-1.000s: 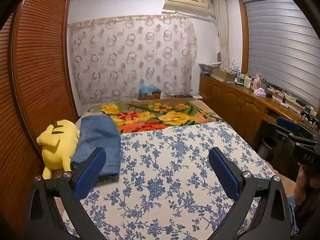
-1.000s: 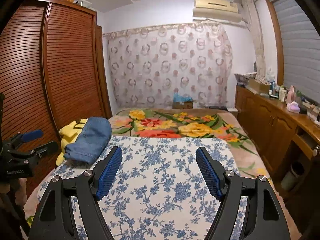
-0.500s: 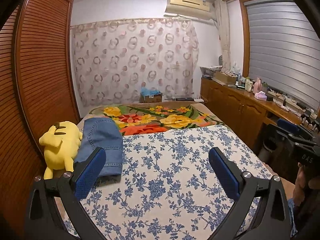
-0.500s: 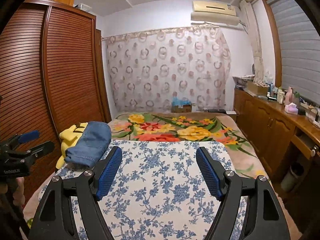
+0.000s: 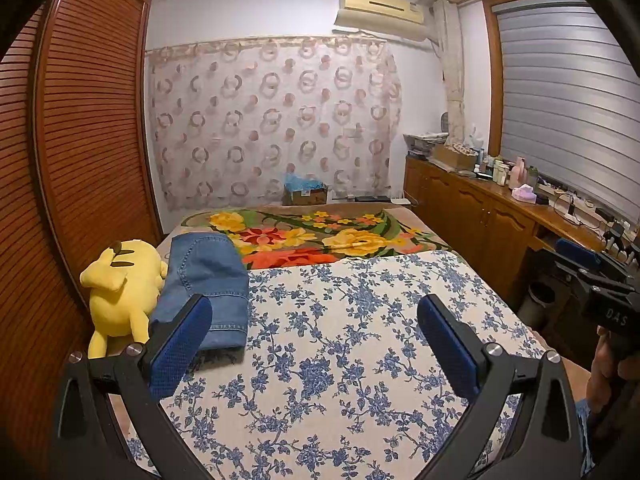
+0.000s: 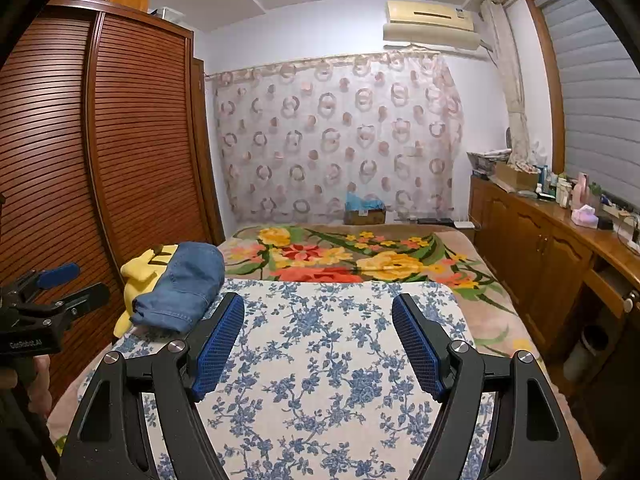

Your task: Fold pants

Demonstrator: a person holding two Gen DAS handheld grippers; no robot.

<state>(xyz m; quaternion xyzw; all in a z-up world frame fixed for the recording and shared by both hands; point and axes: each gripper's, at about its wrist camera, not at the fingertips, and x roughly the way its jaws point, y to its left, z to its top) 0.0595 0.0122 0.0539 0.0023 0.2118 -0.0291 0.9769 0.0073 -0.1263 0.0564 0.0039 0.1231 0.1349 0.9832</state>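
Nothing on the bed has shifted over the last second. The folded denim pants [image 5: 204, 280] lie at the left edge, against the yellow plush toy [image 5: 120, 288], so folding looks finished. Left gripper [image 5: 312, 344] and right gripper [image 6: 318, 340] both hang spread and empty. Readable: "DAS", "CooRobot.AI" (uncertain).

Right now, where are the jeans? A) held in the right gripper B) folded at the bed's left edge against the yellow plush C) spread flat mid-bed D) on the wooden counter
B: the folded jeans lie at the left edge of the bed, against the yellow plush; both grippers are open and empty.
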